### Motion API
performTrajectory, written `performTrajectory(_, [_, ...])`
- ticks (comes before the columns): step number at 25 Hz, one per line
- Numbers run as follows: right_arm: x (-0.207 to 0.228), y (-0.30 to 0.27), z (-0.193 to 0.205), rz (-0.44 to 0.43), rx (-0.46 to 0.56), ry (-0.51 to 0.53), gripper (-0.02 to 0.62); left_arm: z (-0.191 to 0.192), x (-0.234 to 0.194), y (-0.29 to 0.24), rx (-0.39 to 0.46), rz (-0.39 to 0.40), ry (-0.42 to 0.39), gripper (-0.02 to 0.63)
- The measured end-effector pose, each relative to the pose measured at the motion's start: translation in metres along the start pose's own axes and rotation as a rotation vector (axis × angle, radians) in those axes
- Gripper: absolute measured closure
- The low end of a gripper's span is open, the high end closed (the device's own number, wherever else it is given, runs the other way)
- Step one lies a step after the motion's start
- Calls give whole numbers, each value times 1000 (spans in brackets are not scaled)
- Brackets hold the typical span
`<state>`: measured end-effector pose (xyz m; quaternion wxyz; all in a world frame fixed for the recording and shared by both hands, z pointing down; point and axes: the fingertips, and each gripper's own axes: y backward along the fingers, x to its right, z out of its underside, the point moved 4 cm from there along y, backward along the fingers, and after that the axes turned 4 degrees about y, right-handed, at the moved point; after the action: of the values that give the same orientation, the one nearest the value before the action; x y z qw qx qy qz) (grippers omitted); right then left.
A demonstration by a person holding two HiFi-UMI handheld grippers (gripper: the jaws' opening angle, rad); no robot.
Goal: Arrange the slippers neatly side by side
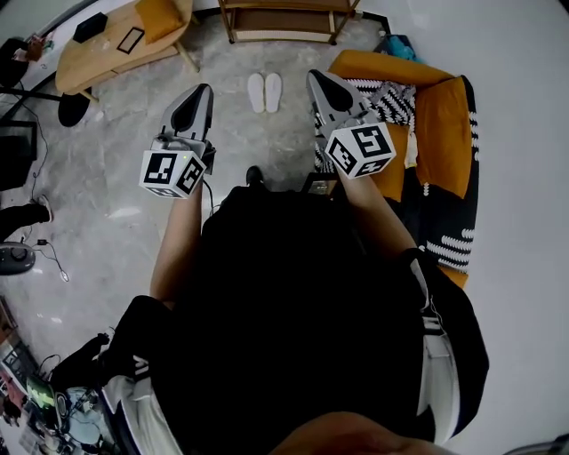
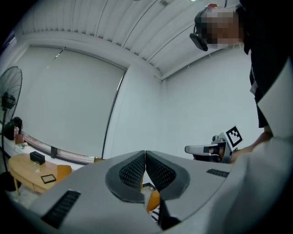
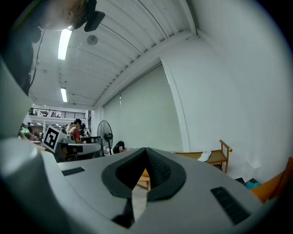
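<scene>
Two white slippers lie side by side on the grey floor, seen in the head view ahead of the person between the two grippers. My left gripper is held level to the left of them, jaws shut with nothing between them; its tips meet in the left gripper view. My right gripper is held level to the right of the pair, also shut and empty; its tips touch in the right gripper view. Neither gripper view shows the slippers.
An orange armchair with a black-and-white patterned cushion stands at the right. A wooden low table is at the back left, a wooden shelf behind the slippers. A fan base and cables lie at the left.
</scene>
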<state>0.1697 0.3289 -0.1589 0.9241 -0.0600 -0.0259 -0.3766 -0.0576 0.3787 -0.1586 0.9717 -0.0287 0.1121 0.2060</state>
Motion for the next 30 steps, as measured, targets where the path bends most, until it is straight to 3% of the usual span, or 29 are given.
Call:
performTrajectory(8, [4, 80, 34, -35, -54, -21, 563, 39, 86, 8, -88, 31, 10, 588])
performTrajectory(14, [7, 109, 57, -45, -60, -59, 564, 62, 123, 21, -173, 53, 7, 588])
performTrajectory(21, [-11, 107, 50, 5, -30, -62, 563, 52, 119, 23, -169, 117, -19, 588])
performTrajectory(26, [-12, 111, 46, 49, -27, -44, 563, 43, 116, 14, -118, 161, -25, 588])
performTrajectory(30, [-27, 99, 39, 37, -38, -10, 563, 34, 92, 25, -84, 152, 0, 588])
